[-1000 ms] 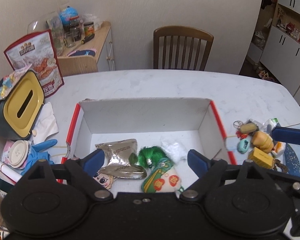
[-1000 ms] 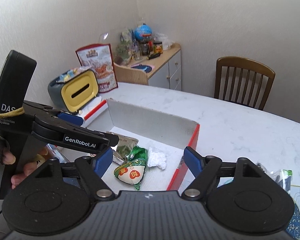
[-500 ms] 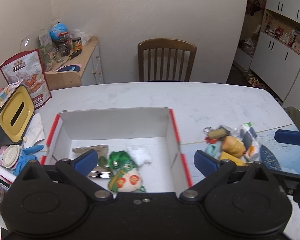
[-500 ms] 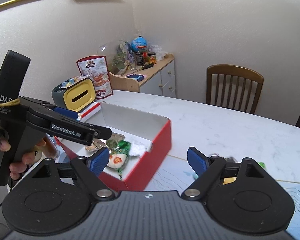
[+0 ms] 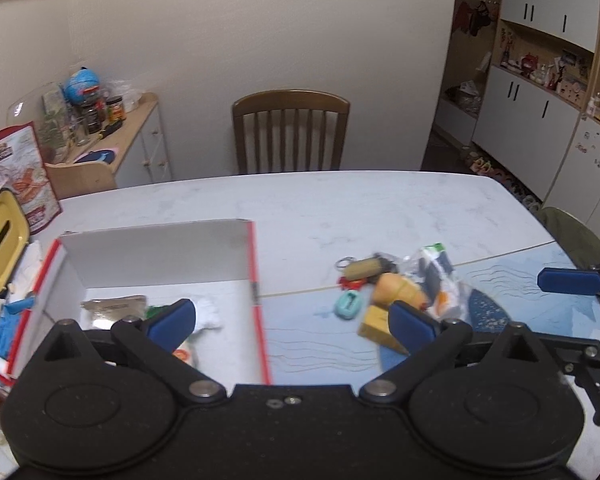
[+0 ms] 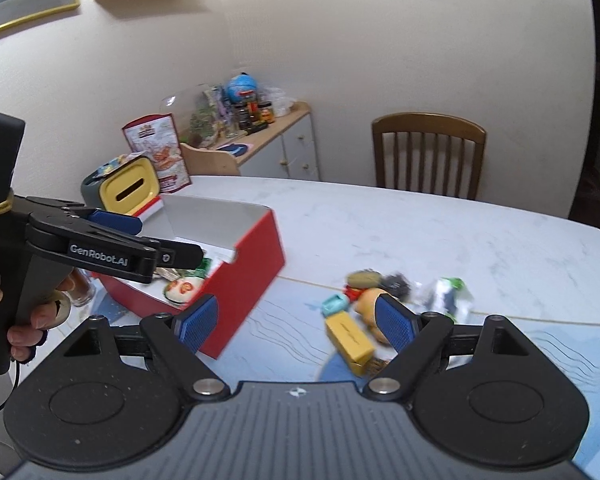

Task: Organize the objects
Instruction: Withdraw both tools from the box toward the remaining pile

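We hold both grippers wide open and empty above the table [image 5: 340, 208]. The loose pile [image 6: 380, 292] lies just ahead of the right gripper [image 6: 296, 326], between its jaws and toward the right one; the yellow block [image 6: 350, 338] sits nearest, its long axis running slantwise from far-left to near-right across the gap. From the left gripper [image 5: 290, 320] the same pile [image 5: 396, 280] lies ahead and off to the right jaw, while the box [image 5: 156, 248] with its packets sits ahead of the left jaw. We judge the right hand nearer and better lined up for the block; a slight twist would square the jaws across its short sides
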